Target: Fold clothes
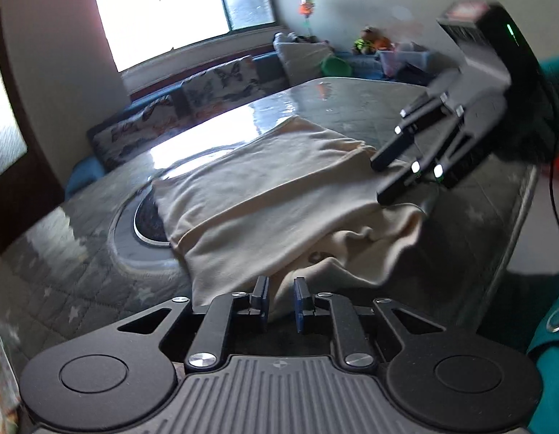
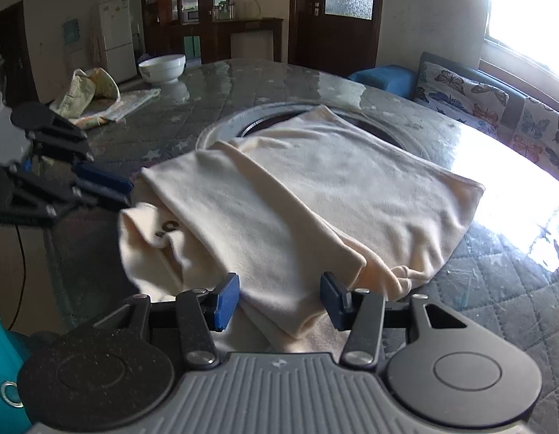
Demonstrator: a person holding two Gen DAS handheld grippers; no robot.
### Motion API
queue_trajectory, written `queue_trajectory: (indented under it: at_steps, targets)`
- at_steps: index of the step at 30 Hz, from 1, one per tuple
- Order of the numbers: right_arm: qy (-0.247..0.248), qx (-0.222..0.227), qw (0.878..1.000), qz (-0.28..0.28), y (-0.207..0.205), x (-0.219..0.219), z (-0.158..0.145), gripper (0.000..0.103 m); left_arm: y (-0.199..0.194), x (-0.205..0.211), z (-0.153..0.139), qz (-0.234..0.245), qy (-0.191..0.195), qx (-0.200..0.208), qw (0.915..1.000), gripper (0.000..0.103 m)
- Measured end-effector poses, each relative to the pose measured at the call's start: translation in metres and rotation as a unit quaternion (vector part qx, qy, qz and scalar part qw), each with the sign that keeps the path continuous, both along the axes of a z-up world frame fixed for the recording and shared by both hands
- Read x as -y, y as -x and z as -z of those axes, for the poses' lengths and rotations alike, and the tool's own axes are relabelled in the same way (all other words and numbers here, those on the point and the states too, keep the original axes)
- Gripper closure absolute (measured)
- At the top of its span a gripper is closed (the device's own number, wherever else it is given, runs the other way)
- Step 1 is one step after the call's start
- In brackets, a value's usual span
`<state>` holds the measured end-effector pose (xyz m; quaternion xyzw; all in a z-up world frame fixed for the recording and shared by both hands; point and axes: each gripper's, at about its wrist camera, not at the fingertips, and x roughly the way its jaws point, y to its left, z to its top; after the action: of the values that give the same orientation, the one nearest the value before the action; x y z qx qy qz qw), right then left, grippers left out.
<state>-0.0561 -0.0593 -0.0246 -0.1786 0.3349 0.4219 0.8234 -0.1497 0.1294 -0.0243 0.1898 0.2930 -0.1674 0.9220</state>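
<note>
Both grippers' jaws released over cream garment (image 2: 297,188); bowl (image 2: 162,67), patterned cloth (image 2: 98,97) behind.

Two close fisheye views look forward along each gripper from opposite near corners, both sharing the cream garment (image 1: 279,188) (image 2: 315,188).

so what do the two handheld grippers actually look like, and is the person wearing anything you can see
Both are matte black linkage grippers with silver pivot screws, round side discs and a ribbed grey body. The left gripper and right gripper have blue finger pads. The right one carries a boxy housing with a green light and a thin black cable. Teal clothing shows at the edge.
</note>
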Motion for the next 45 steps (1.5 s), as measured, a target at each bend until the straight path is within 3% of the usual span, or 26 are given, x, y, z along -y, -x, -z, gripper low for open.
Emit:
queue_trajectory:
  at_steps: [10,13,22,24,33,34,36,45]
  targets:
    - [0.045,0.024,0.998,-0.04,0.027,0.01,-0.014,0.051,-0.002,0.007,0.01,0.051,-0.036,0.027,0.9977,0.083]
    - [0.055,0.034,0.997,-0.053,0.034,0.011,-0.015,0.045,-0.002,0.002,0.012,0.054,-0.041,0.027,0.9973,0.082]
    - [0.084,0.058,0.991,-0.092,0.045,0.001,-0.009,0.041,-0.002,0.0,0.024,0.076,-0.075,0.023,0.994,0.077]
    - [0.084,0.061,0.99,-0.095,0.046,0.001,-0.008,0.035,-0.003,-0.003,0.025,0.073,-0.078,0.023,0.994,0.077]
    - [0.093,0.076,0.987,-0.109,0.048,-0.005,0.0,0.035,-0.007,0.012,0.03,0.094,-0.089,0.056,0.99,0.077]
    - [0.092,0.077,0.987,-0.11,0.049,-0.005,0.001,0.035,-0.008,0.012,0.029,0.093,-0.087,0.06,0.9901,0.078]
    - [0.092,0.083,0.986,-0.112,0.05,-0.005,0.001,0.034,-0.01,0.009,0.025,0.085,-0.074,0.064,0.9916,0.089]
    - [0.092,0.115,0.981,-0.127,0.046,-0.013,0.006,0.034,-0.044,-0.011,-0.005,0.03,0.042,0.043,0.9977,0.092]
